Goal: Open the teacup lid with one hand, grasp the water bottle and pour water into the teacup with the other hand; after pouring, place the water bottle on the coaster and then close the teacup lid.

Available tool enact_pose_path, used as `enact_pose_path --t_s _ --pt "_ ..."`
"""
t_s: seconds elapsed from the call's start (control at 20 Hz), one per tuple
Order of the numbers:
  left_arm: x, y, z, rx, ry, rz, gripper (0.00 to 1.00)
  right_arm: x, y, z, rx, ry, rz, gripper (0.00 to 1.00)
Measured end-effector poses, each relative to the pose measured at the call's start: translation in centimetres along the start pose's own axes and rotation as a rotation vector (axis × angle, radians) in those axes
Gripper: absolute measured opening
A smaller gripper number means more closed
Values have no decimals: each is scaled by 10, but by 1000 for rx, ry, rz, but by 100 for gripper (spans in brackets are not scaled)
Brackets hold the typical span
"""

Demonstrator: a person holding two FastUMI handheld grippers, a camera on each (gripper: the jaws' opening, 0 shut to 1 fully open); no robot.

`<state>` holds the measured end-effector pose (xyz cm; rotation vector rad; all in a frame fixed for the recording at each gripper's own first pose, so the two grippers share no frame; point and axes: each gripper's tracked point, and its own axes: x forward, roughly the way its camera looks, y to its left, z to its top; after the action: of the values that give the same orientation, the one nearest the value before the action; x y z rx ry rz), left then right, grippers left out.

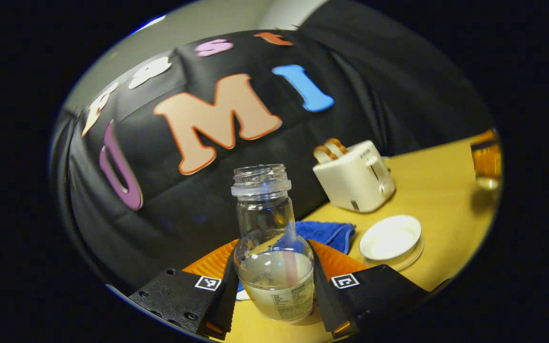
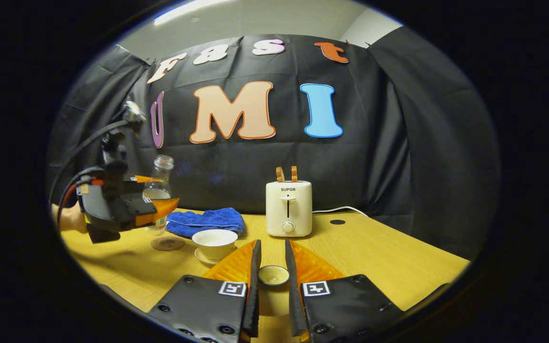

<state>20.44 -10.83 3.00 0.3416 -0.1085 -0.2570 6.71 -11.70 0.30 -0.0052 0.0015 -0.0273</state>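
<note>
I am working over a yellow wooden table [image 2: 374,257] in a booth hung with black cloth. In the left gripper view my left gripper [image 1: 274,281] is clenching the water bottle [image 1: 273,247] by its lower body, both fingers pressing its sides; the bottle is uncapped, upright and partly filled. The right gripper view shows that bottle hanging just above the round coaster [image 2: 167,243] at the left of the table, though I cannot tell whether it is touching it. The teacup [image 2: 214,242] is sitting uncovered on its saucer, just right of the coaster and in front of a blue cloth [image 2: 205,220]. My right gripper [image 2: 272,278] is holding its jaws narrowly apart around the small teacup lid [image 2: 274,275], which is lying upturned; I cannot tell whether the fingers are pressing it. A white toaster [image 2: 288,208] with two slices of bread is standing farther back.
</note>
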Motion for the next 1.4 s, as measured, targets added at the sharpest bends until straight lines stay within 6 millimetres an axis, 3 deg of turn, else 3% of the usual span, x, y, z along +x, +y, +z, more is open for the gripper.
enact_pose_path --t_s 0.15,0.35,0.7,1.0,1.25,1.4 --pt "10 1 9 -229 -94 49 68 0 -1 0 -1 -1 -6 29" --pt "5 2 5 -419 -45 74 68 0 -4 0 -2 -1 -17 29" --pt "4 -2 -13 -386 81 77 68 1 -5 1 -2 -2 -27 29" --pt "3 -3 -17 -398 87 99 69 1 -6 0 -2 -2 -28 29" --pt "0 -21 -17 -323 69 66 70 1 -6 0 -2 -2 -29 29" --pt "-3 -18 -18 -347 57 75 68 1 -6 0 -3 -2 -31 29"
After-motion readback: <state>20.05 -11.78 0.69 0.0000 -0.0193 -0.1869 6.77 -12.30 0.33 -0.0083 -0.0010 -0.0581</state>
